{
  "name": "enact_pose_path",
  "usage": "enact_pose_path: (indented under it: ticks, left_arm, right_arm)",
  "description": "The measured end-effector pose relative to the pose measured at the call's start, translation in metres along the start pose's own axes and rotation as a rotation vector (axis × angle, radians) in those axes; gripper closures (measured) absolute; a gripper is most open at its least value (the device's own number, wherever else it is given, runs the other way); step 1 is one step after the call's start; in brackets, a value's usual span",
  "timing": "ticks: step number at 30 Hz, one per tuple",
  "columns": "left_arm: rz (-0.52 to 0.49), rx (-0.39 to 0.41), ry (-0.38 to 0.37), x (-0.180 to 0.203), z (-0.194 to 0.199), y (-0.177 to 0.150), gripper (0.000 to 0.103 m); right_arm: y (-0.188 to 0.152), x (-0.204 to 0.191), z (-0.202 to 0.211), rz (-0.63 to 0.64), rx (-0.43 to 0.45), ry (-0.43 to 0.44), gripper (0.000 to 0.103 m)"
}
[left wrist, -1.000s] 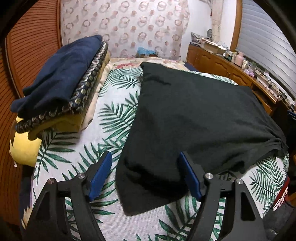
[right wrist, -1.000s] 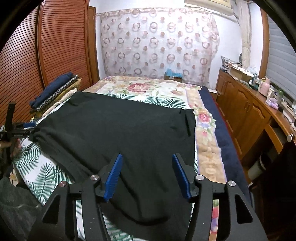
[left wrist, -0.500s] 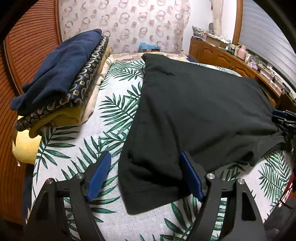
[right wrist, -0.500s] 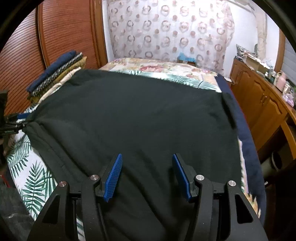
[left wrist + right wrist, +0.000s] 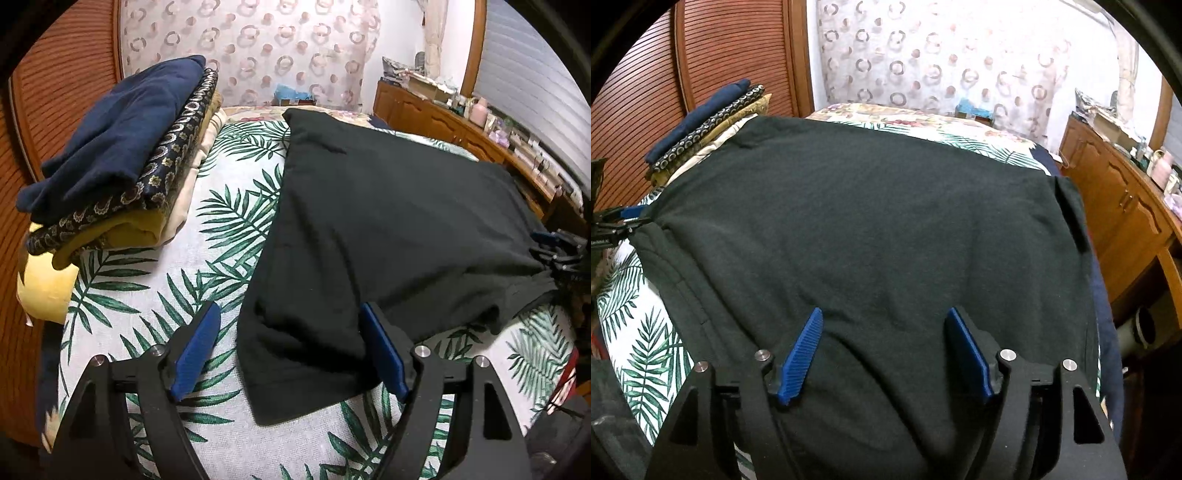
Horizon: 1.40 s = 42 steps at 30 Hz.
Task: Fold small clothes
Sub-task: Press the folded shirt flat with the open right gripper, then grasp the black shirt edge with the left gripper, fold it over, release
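Left wrist view shows the left gripper open astride the garment's corner, while the right gripper, jaws just widened, hovers unclamped; next, both should probably pinch the hem.

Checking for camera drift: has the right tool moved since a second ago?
Yes. The right tool came forward and down over the dark green garment; the ring-patterned curtain now sits higher, and its jaws have just been opening.

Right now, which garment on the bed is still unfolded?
The black garment, spread flat across the leaf-print bedspread. The navy, patterned and mustard pieces sit folded in a stack at the bed's edge by the wooden door.
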<state>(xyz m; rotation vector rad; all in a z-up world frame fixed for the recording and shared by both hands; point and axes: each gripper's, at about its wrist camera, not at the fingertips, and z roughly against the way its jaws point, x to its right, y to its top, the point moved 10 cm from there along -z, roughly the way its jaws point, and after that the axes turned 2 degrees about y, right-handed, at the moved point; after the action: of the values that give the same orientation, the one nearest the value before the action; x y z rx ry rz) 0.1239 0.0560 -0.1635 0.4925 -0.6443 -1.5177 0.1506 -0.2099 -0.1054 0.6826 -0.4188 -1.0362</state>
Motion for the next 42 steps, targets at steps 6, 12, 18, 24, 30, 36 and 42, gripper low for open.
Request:
enact_pose_path:
  ticks: [6,12,18,24,30,36,42]
  left_arm:
    - [0.057,-0.001,-0.047,-0.011,0.010,-0.003,0.025]
    - [0.081,0.029,-0.089,-0.011,0.018,-0.003,0.050]
    - [0.071,0.040,-0.085,-0.008,0.018,0.000,0.060]
    - [0.077,0.001,-0.065,-0.012,0.010,-0.005,0.060]
    - [0.052,0.010,-0.070,-0.006,0.009,-0.005,0.079]
    - [0.094,0.118,-0.121,0.005,0.029,0.023,0.093]
    - [0.029,0.235,-0.173,0.042,0.064,0.069,0.094]
  right_arm:
    - [-0.002,-0.001,0.000,-0.004,0.005,-0.002,0.030]
    - [-0.003,-0.002,-0.001,-0.003,0.005,-0.002,0.030]
    - [-0.003,-0.002,-0.001,-0.003,0.005,-0.001,0.030]
    - [-0.004,-0.002,-0.001,-0.002,0.006,-0.001,0.030]
    - [-0.003,-0.003,-0.002,-0.002,0.005,-0.002,0.030]
    - [-0.003,-0.004,-0.002,-0.001,0.006,-0.004,0.030]
    - [-0.003,-0.004,-0.002,-0.001,0.006,-0.004,0.030]
